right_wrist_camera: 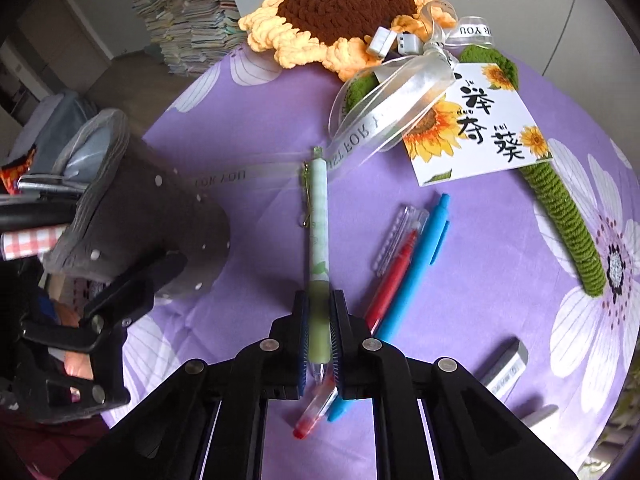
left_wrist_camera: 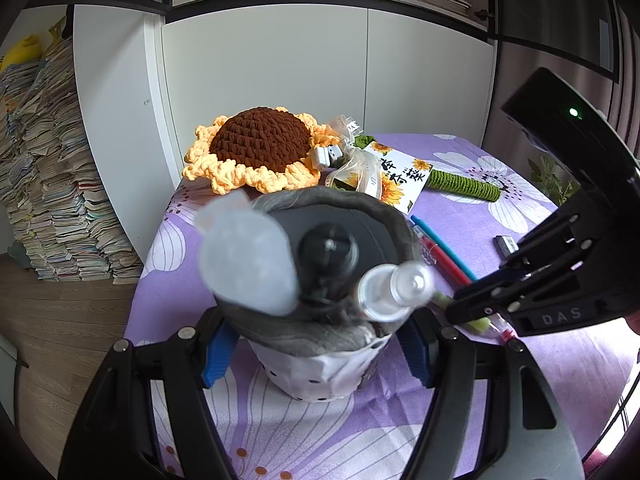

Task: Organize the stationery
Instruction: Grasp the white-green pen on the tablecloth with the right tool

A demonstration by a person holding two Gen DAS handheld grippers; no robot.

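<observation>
A grey-and-white dotted fabric pen holder (left_wrist_camera: 320,372) stands on the purple cloth, and my left gripper (left_wrist_camera: 318,356) is shut on it with a blue pad pressed to each side. Inside it are a black item, a clear-capped pen (left_wrist_camera: 396,288) and a blurred translucent thing. In the right wrist view my right gripper (right_wrist_camera: 319,312) points steeply down and is shut on the lower end of a pale green pen (right_wrist_camera: 319,216). A red pen (right_wrist_camera: 394,276), a blue pen (right_wrist_camera: 420,264) and a clear pen (right_wrist_camera: 394,240) lie just right of it. The holder (right_wrist_camera: 160,208) is to its left.
A crocheted sunflower (right_wrist_camera: 348,4) with a green stem (right_wrist_camera: 568,220), ribbon and printed card (right_wrist_camera: 476,120) fills the far side of the table. A small grey box (right_wrist_camera: 504,364) lies near right. Tall book stacks (left_wrist_camera: 52,184) stand on the floor at left, white cabinets behind.
</observation>
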